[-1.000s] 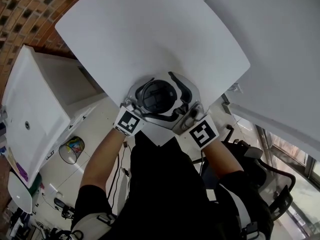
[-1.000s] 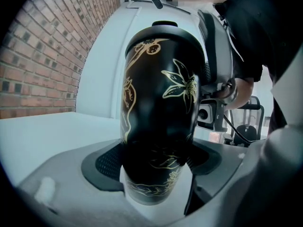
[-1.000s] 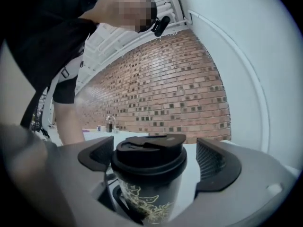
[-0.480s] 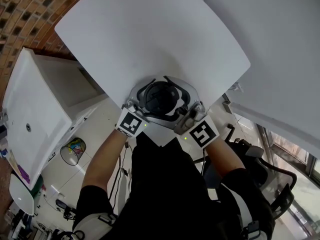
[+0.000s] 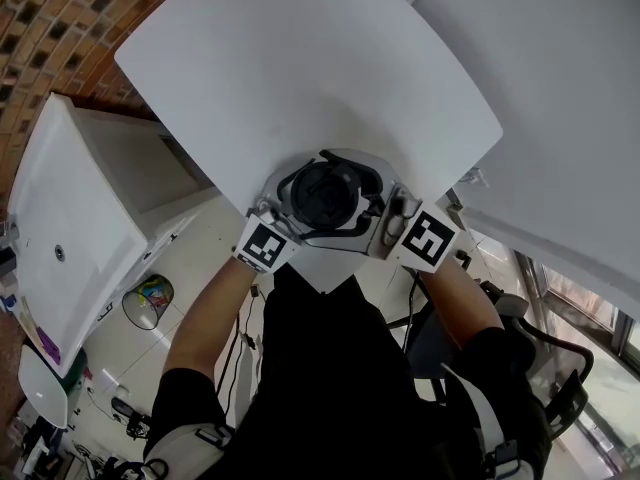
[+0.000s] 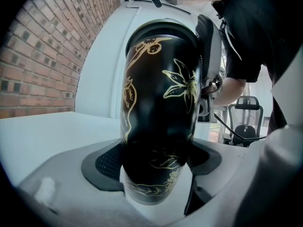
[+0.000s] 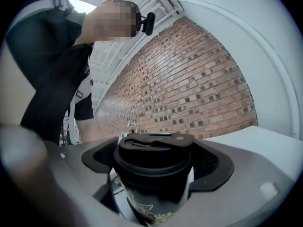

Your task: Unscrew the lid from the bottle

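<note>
A black bottle [image 6: 161, 108] with gold flower print stands upright over the near edge of the white table [image 5: 300, 68]. My left gripper [image 6: 156, 169] is shut on its lower body, pads pressing on both sides. The black lid [image 7: 154, 157] tops the bottle and shows from above as the lid [image 5: 325, 193]. My right gripper [image 7: 154, 167] comes in level from the right; its jaws have just been closing, and its pads now press on the lid between them. In the head view the left gripper [image 5: 300, 213] and right gripper [image 5: 352, 203] meet around the bottle.
A white cabinet [image 5: 70, 218] stands left of the table beside a brick wall [image 5: 50, 18]. A wire waste bin [image 5: 143, 300] sits on the floor below it. A black chair [image 5: 530, 338] is at the right, behind my right arm.
The right gripper's jaws went from wide around the lid to closed on it. Its marker cube then swung up and to the right as the wrist turned. The left gripper stayed put.
</note>
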Demonstrator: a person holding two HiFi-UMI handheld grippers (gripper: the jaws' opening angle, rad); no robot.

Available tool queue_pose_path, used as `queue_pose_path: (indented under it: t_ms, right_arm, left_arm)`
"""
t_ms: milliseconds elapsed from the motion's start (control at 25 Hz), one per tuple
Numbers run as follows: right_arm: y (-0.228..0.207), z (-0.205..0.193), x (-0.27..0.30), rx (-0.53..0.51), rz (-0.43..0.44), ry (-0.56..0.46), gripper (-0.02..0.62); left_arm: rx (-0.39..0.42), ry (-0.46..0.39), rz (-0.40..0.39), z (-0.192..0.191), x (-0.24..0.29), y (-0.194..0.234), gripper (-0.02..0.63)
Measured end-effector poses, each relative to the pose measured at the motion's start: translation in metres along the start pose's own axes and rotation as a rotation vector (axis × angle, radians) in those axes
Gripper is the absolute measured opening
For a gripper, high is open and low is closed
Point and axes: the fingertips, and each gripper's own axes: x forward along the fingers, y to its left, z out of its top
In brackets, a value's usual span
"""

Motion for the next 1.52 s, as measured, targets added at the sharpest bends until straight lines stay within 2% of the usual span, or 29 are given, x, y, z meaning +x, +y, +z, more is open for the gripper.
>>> queue_pose_path:
  t_ms: [360, 720, 840, 1000, 1240, 1360, 1520]
  right_arm:
    - [-0.019, 0.029, -0.016, 0.103, -0.106, -0.13, 0.462]
    - [-0.032, 0.037, -0.045, 0.132, -0.185, -0.153, 0.462]
    - [-0.035, 0.039, -0.05, 0.151, -0.208, -0.175, 0.462]
    - [-0.032, 0.041, -0.055, 0.148, -0.22, -0.184, 0.462]
    - [-0.028, 0.039, -0.064, 0.148, -0.239, -0.188, 0.462]
    - [-0.026, 0.038, -0.067, 0.147, -0.235, -0.188, 0.462]
    - [-0.015, 0.035, -0.066, 0.13, -0.225, -0.18, 0.462]
  left_arm:
    - [0.005, -0.002, -0.004, -0.003, 0.001, 0.001, 0.4]
    - [0.034, 0.031, 0.008, -0.004, 0.0, 0.002, 0.403]
    - [0.014, 0.026, 0.024, -0.004, -0.001, 0.004, 0.408]
    - [-0.035, 0.014, 0.044, -0.004, -0.001, 0.006, 0.428]
    - [-0.04, 0.062, 0.051, -0.015, -0.009, 0.004, 0.428]
    - [-0.058, 0.076, 0.08, -0.02, -0.017, 0.006, 0.426]
    - [-0.037, 0.095, 0.104, -0.024, -0.032, 0.002, 0.425]
